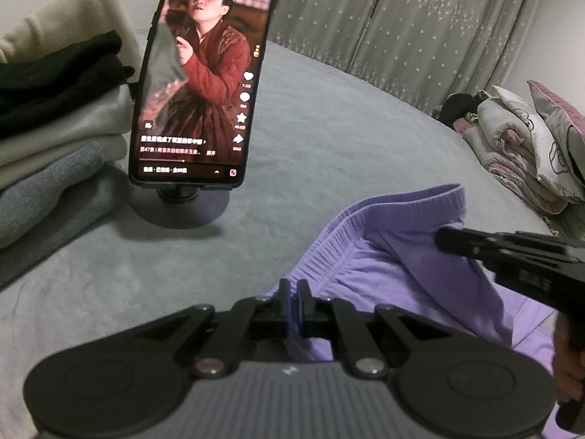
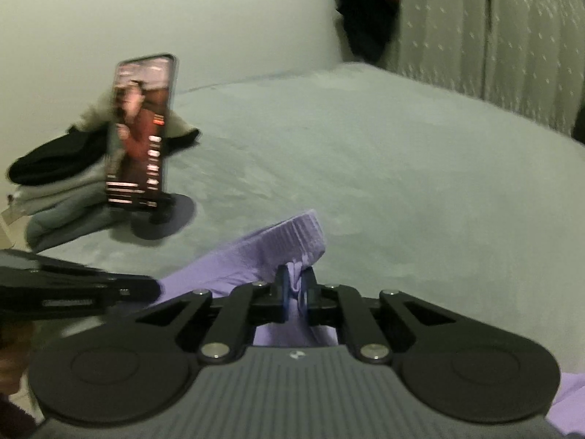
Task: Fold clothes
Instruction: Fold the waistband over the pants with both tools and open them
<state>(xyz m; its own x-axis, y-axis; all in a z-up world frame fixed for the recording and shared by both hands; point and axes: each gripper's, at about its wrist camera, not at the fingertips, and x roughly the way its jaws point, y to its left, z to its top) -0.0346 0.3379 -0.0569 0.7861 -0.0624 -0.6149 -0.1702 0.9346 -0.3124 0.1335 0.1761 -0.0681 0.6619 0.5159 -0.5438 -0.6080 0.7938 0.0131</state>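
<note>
Purple garment (image 1: 402, 278) — soft knit with a ribbed elastic band — lies rumpled on the grey, short-napped bedsheet (image 1: 329, 139), on the near side of the phone (image 1: 204, 73) and to its right. Left gripper (image 1: 293, 292): blue-padded jaws drawn together at the garment's ribbed edge, though cloth between them cannot be made out; right gripper (image 2: 295, 285): jaws clamped on a bunched fold of the purple cloth. The phone stands upright on a round-based stand (image 1: 179, 208), screen lit, with a stack of folded clothes (image 1: 55, 128) — cream, black, grey knit — just left of it, and star-print curtains (image 1: 402, 25) and a crumpled quilt (image 1: 519, 139) far to its right.
</note>
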